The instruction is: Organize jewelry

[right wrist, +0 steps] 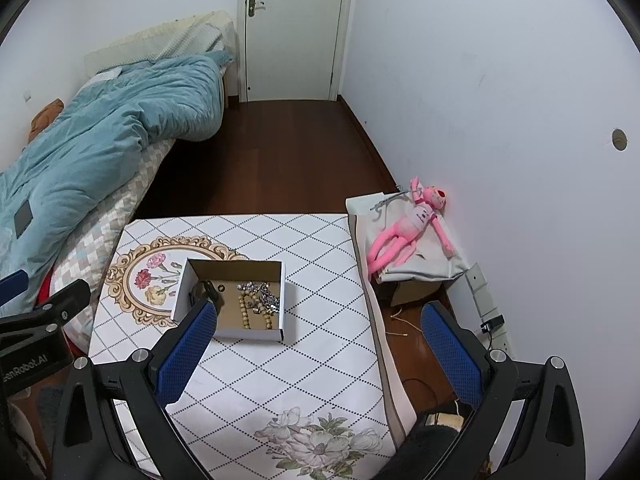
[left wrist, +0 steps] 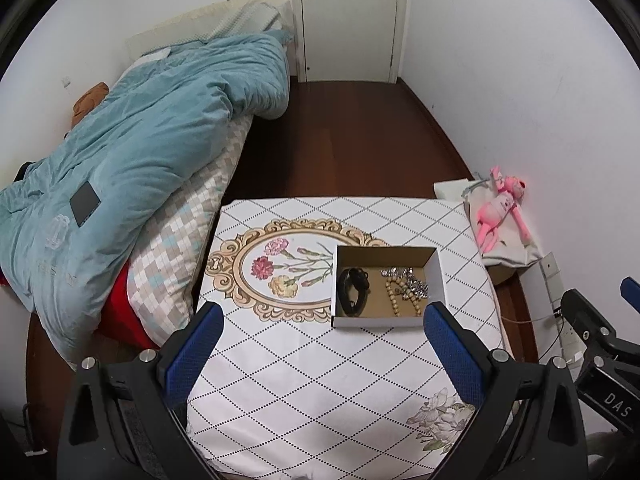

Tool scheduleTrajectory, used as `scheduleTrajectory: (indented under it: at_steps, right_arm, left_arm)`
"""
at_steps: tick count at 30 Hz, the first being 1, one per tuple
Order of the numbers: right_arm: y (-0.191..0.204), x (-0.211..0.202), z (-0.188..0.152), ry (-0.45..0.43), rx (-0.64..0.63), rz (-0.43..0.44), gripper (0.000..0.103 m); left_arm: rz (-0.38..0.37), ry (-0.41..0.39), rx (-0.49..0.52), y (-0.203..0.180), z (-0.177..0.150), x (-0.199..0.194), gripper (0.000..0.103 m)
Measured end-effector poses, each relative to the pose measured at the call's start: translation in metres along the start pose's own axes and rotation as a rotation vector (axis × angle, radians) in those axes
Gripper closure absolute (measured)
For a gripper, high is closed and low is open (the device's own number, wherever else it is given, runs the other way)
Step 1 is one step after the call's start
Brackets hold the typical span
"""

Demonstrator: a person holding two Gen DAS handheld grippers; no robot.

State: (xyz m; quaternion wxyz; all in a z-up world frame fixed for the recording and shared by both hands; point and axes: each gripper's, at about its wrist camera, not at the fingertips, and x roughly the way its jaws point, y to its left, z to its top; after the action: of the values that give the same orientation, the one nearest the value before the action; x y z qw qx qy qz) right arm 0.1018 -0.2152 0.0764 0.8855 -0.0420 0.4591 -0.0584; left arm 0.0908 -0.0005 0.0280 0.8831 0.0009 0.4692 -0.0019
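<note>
An open white cardboard box (left wrist: 439,276) sits on the patterned cloth-covered table (left wrist: 304,368). Inside lie a black strap-like band (left wrist: 352,290), a tan bead string (left wrist: 400,300) and a silver sparkly chain (left wrist: 408,280). The box (right wrist: 182,292) also shows in the right wrist view with the beads (right wrist: 246,314) and silver chain (right wrist: 266,298). My left gripper (left wrist: 324,320) is open and empty, held above the table just in front of the box. My right gripper (right wrist: 318,320) is open and empty, above the table's right edge, to the right of the box.
A bed with a blue quilt (left wrist: 132,152) stands left of the table. A pink plush toy (right wrist: 412,224) lies on a grey bag by the right wall. Dark wood floor (left wrist: 352,140) leads to a white door (left wrist: 348,20). Sockets and cables (right wrist: 490,320) are at the right wall.
</note>
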Motion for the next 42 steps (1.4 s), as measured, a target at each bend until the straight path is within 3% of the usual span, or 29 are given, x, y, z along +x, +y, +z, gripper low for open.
scheduleTrajectory:
  at_steps: [14,42]
  right_arm:
    - [0.003,0.033,-0.005,0.073,-0.011,-0.001,0.000]
    - [0.011,0.037,-0.006,0.085,-0.015,0.004,0.000]
  left_arm:
    - [-0.002,0.047,0.008,-0.006,-0.004,0.019,0.001]
    - [-0.004,0.053,-0.008,-0.004,-0.005,0.023,0.001]
